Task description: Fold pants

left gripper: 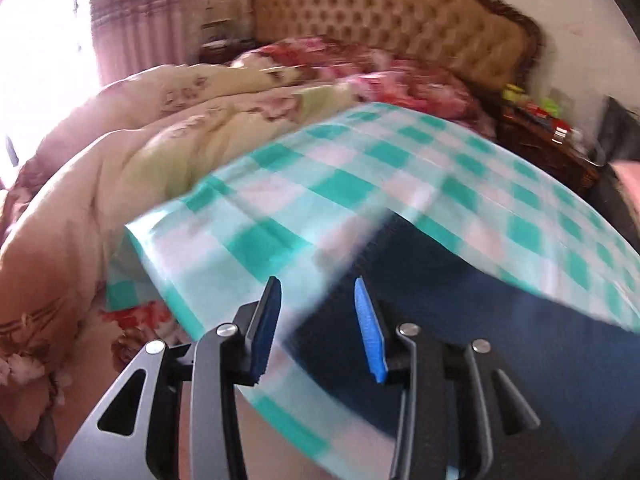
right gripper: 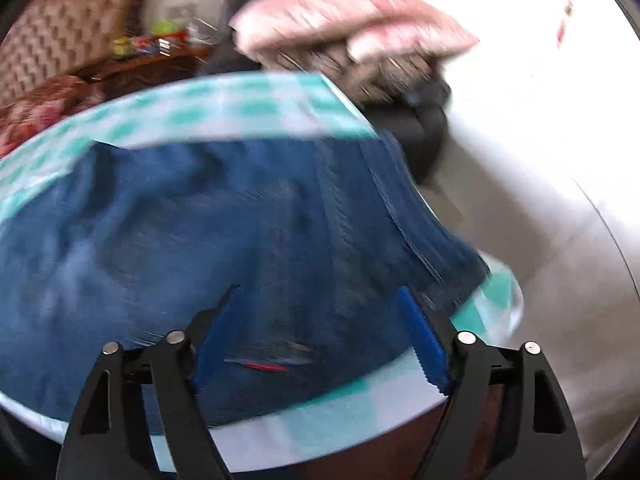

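Note:
Blue denim pants [right gripper: 200, 220] lie spread on a green-and-white checked cloth [right gripper: 224, 108] on the bed. In the right wrist view my right gripper [right gripper: 320, 296] is open above the pants near their waist end, with nothing between its blue pads [right gripper: 424, 340]. In the left wrist view my left gripper [left gripper: 316, 288] is open above the checked cloth [left gripper: 360, 176], at the left edge of the dark pants [left gripper: 500, 320]. It holds nothing. Both views are motion-blurred.
A bunched floral quilt [left gripper: 140, 140] lies left of the cloth. A tufted headboard [left gripper: 400, 16] and red floral pillows [left gripper: 360, 64] stand behind. A cluttered nightstand [left gripper: 544, 128] is at the right. A pink cushion [right gripper: 344, 20] rests on a dark chair [right gripper: 424, 120].

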Demonstrator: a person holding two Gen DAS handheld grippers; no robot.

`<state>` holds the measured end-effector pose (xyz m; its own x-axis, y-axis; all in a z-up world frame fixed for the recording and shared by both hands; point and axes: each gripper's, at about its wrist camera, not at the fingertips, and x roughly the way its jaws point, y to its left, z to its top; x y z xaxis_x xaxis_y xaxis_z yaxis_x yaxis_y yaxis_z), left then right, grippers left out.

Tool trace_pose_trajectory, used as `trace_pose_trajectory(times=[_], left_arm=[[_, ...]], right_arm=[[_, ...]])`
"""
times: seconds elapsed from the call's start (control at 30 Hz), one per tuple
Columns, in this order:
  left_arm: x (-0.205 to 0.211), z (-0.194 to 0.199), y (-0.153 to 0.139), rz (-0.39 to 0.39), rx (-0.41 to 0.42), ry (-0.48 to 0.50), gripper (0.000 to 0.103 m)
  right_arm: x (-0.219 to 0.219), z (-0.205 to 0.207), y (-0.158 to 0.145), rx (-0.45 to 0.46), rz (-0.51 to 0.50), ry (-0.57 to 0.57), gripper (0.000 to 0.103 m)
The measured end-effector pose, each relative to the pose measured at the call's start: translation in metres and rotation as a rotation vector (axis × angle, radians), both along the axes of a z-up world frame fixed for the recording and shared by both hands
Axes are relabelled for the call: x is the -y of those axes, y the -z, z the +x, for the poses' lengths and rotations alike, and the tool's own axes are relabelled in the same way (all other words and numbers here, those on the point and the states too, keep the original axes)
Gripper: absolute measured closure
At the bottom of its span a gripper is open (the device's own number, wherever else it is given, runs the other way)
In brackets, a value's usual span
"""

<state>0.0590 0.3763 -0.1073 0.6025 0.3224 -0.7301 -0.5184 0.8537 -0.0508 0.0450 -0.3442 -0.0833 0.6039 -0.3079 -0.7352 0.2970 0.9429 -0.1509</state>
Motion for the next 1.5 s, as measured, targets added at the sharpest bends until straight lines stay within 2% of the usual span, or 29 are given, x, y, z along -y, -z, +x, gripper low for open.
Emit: trace_pose_trajectory(times=[0.07, 0.13, 0.23, 0.3, 0.4, 0.47, 0.5, 0.57, 0.73, 0.8, 0.87, 1.07, 1.17, 1.23, 1.3, 1.33, 1.43, 1.5], left_arm=[[0.021, -0.011, 0.007, -0.006, 0.001, 0.053, 0.063], [0.039, -0.015, 0.021, 0.015, -0.024, 0.084, 0.063], [0.053, -0.013, 0.045, 0.057, -0.095, 0.075, 0.062], [0.051, -0.018, 0.047, 0.049, -0.080, 0.043, 0.056], [0.041, -0.028, 0.045, 0.014, -0.060, -0.004, 0.055], [0.033, -0.037, 0.044, -0.042, -0.028, -0.026, 0.055], [0.029, -0.041, 0.043, -0.064, -0.013, -0.033, 0.055], [0.023, -0.047, 0.042, -0.085, 0.007, -0.028, 0.055], [0.007, -0.054, 0.040, -0.163, 0.067, -0.002, 0.056], [-0.003, -0.054, 0.040, -0.215, 0.106, 0.012, 0.056], [-0.011, -0.049, 0.042, -0.242, 0.110, 0.015, 0.056], [-0.022, -0.032, 0.047, -0.280, 0.116, 0.043, 0.061], [-0.022, -0.024, 0.050, -0.261, 0.098, 0.058, 0.061], [-0.025, -0.023, 0.051, -0.280, 0.107, 0.051, 0.061], [-0.031, -0.024, 0.053, -0.311, 0.120, 0.035, 0.066], [-0.033, -0.024, 0.053, -0.311, 0.115, 0.028, 0.080], [-0.042, -0.029, 0.053, -0.393, 0.161, 0.034, 0.083], [-0.043, -0.033, 0.049, -0.407, 0.187, 0.035, 0.080]], right_arm=[[-0.039, 0.012, -0.014, 0.028, 0.047, -0.134, 0.029], [-0.098, 0.031, -0.026, 0.045, 0.105, -0.320, 0.033], [-0.178, 0.059, -0.031, 0.027, 0.201, -0.528, 0.039], [-0.238, 0.084, -0.024, -0.006, 0.234, -0.648, 0.047], [-0.304, 0.111, -0.010, -0.033, 0.229, -0.733, 0.052], [-0.337, 0.126, 0.002, -0.054, 0.225, -0.764, 0.057], [-0.356, 0.135, 0.011, -0.060, 0.206, -0.777, 0.061], [-0.382, 0.147, 0.028, -0.062, 0.162, -0.783, 0.063], [-0.400, 0.161, 0.060, -0.087, 0.109, -0.734, 0.066], [-0.401, 0.163, 0.062, -0.075, 0.104, -0.729, 0.066], [-0.403, 0.165, 0.064, -0.075, 0.095, -0.726, 0.066], [-0.403, 0.170, 0.066, -0.081, 0.092, -0.715, 0.064], [-0.403, 0.170, 0.066, -0.081, 0.084, -0.712, 0.062], [-0.402, 0.171, 0.066, -0.082, 0.088, -0.708, 0.061], [-0.401, 0.172, 0.067, -0.083, 0.093, -0.705, 0.059], [-0.401, 0.172, 0.067, -0.083, 0.093, -0.704, 0.059], [-0.401, 0.172, 0.067, -0.083, 0.087, -0.704, 0.058], [-0.402, 0.172, 0.067, -0.083, 0.089, -0.703, 0.058]])
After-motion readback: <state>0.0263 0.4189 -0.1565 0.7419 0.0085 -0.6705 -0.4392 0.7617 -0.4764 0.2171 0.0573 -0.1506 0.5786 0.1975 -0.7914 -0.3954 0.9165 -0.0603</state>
